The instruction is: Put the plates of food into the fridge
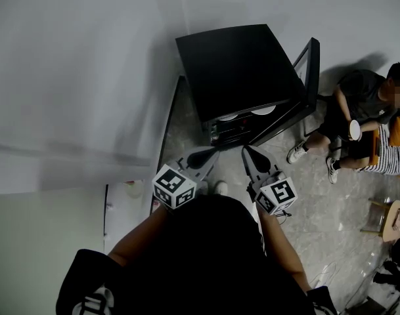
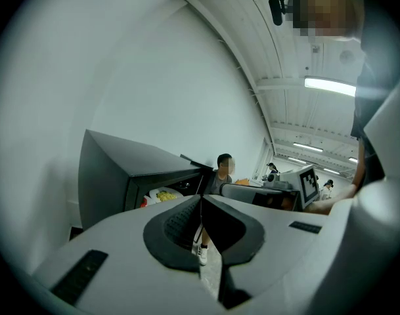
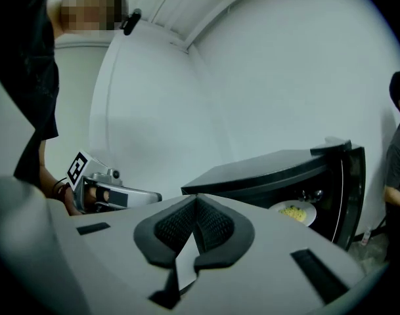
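The black fridge [image 1: 239, 71] stands on the floor ahead of me with its door [image 1: 309, 77] swung open to the right. Two white plates [image 1: 227, 117] [image 1: 263, 110] lie side by side inside it. One plate [image 2: 163, 194] with yellow food shows in the left gripper view, and a plate [image 3: 293, 212] of yellow food shows in the right gripper view. My left gripper [image 1: 206, 155] and right gripper [image 1: 249, 155] hang side by side just in front of the fridge's opening. Both are shut, with nothing between their fingers.
A white wall runs behind and to the left of the fridge. Two people [image 1: 357, 120] sit on the floor to the right of the open door. A wooden stool [image 1: 393, 218] stands at the far right.
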Action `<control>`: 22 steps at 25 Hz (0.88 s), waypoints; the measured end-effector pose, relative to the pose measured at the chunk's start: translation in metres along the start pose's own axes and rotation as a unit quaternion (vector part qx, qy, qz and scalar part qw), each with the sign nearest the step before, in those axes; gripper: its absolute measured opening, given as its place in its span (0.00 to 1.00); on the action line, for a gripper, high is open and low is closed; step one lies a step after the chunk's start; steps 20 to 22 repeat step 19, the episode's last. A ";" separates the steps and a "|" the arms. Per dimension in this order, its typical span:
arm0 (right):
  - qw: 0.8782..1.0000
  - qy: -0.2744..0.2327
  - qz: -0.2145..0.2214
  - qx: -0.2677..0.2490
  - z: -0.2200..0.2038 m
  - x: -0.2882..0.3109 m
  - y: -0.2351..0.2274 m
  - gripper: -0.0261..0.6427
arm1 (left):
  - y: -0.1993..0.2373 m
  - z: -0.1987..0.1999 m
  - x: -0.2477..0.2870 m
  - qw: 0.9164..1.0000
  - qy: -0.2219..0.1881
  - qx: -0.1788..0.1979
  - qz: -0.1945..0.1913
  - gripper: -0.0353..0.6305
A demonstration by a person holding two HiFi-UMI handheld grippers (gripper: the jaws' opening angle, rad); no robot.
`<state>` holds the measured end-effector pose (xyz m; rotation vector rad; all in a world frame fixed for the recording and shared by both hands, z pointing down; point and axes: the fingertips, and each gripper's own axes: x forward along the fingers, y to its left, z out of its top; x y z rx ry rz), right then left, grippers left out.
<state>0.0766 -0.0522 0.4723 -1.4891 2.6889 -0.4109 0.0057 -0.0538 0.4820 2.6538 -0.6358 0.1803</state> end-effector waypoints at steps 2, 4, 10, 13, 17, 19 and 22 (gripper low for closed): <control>1.000 -0.016 0.008 -0.016 0.010 -0.001 0.011 0.08 | 0.001 0.001 -0.002 1.000 -0.001 0.001 -0.001 0.09; 0.999 -0.024 0.015 -0.030 0.017 -0.002 0.019 0.08 | 0.000 0.002 -0.004 1.000 -0.003 0.002 -0.003 0.09; 0.998 -0.035 -0.003 -0.051 0.025 -0.006 0.027 0.08 | -0.001 0.004 -0.007 1.000 -0.009 0.015 -0.006 0.09; 0.998 -0.026 -0.013 -0.056 0.023 -0.007 0.028 0.08 | -0.001 0.007 -0.007 1.000 -0.012 0.015 -0.015 0.09; 0.998 -0.020 -0.019 -0.058 0.021 -0.008 0.028 0.08 | 0.001 0.005 -0.005 1.000 -0.013 0.013 -0.023 0.09; 0.998 -0.019 -0.022 -0.055 0.022 -0.008 0.028 0.08 | 0.001 0.005 -0.004 0.999 -0.014 0.012 -0.027 0.09; 0.998 -0.019 -0.022 -0.055 0.022 -0.008 0.028 0.08 | 0.001 0.005 -0.004 0.999 -0.014 0.012 -0.027 0.09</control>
